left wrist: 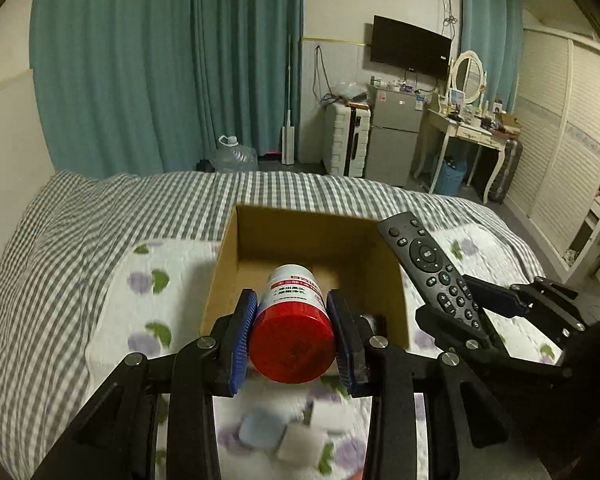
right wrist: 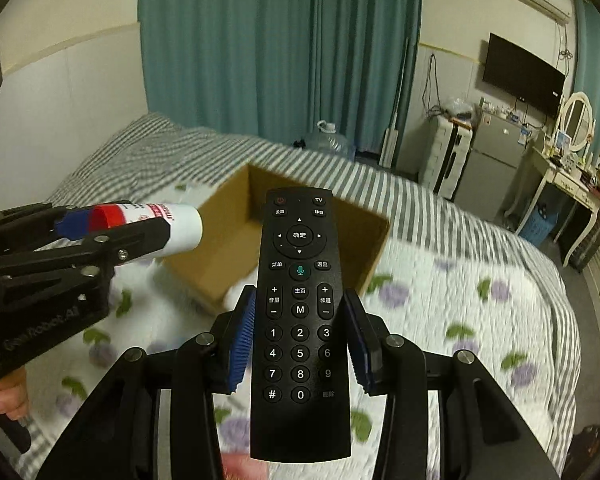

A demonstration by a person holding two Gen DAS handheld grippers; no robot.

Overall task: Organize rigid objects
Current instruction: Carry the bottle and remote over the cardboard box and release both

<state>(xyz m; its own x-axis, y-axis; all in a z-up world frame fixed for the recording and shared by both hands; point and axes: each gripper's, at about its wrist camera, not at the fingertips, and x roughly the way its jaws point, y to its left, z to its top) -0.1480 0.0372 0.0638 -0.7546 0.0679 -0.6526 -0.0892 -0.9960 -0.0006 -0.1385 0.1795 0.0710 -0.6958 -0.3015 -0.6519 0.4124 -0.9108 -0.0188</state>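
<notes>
My left gripper (left wrist: 292, 334) is shut on a white bottle with a red cap (left wrist: 293, 322), cap toward the camera, held over the near edge of an open cardboard box (left wrist: 300, 236) on the bed. It also shows in the right wrist view (right wrist: 72, 226) with the bottle (right wrist: 172, 226). My right gripper (right wrist: 304, 336) is shut on a black remote control (right wrist: 300, 320), held above the bed just right of the box (right wrist: 228, 248). In the left wrist view the remote (left wrist: 430, 262) rises over the box's right wall, held by the right gripper (left wrist: 476, 304).
The bed has a flowered quilt (left wrist: 172, 280) over a grey checked sheet (left wrist: 60, 248). Small pale blocks (left wrist: 284, 432) lie on the quilt below my left gripper. Beyond the bed are teal curtains, a water jug (left wrist: 234, 156), a fridge (left wrist: 392, 136) and a dressing table (left wrist: 468, 128).
</notes>
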